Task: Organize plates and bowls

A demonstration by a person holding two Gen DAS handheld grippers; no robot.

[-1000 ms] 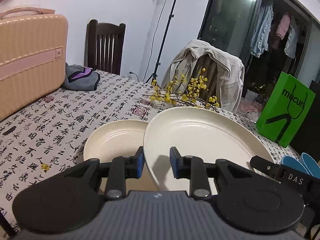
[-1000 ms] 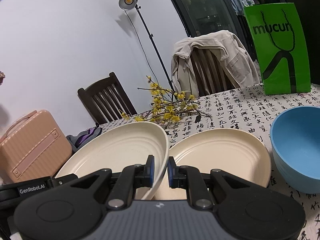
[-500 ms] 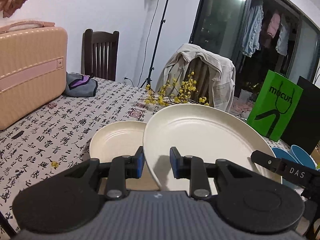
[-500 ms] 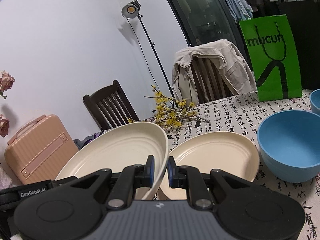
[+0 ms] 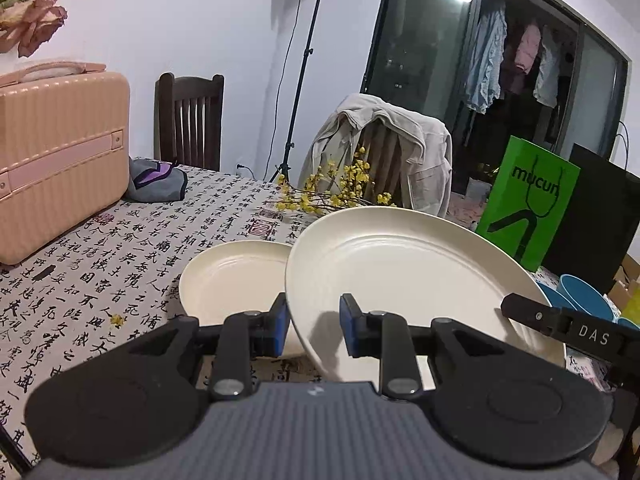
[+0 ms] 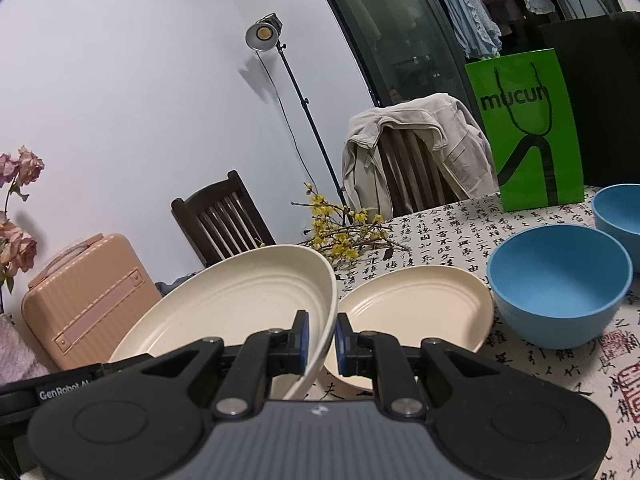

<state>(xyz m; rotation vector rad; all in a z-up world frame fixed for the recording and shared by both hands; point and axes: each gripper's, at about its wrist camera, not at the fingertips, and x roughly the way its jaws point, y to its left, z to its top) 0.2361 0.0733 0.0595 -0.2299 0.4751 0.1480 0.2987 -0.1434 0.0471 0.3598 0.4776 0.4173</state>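
Two handheld grippers hold one cream plate above a table.
The left gripper [image 5: 312, 330] and right gripper [image 6: 319, 338], angled slightly downward, each clamp opposite rims of the tilted large plate [image 5: 404, 276].

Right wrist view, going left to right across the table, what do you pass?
Pink flowers → peach suitcase → lifted cream plate held in the right gripper → cream plate lying on the table → nearer blue bowl → farther blue bowl.

A pink suitcase [image 5: 60, 160] and green bag [image 5: 528, 204] stand on the table — yellow flowers [image 5: 336, 192] between.
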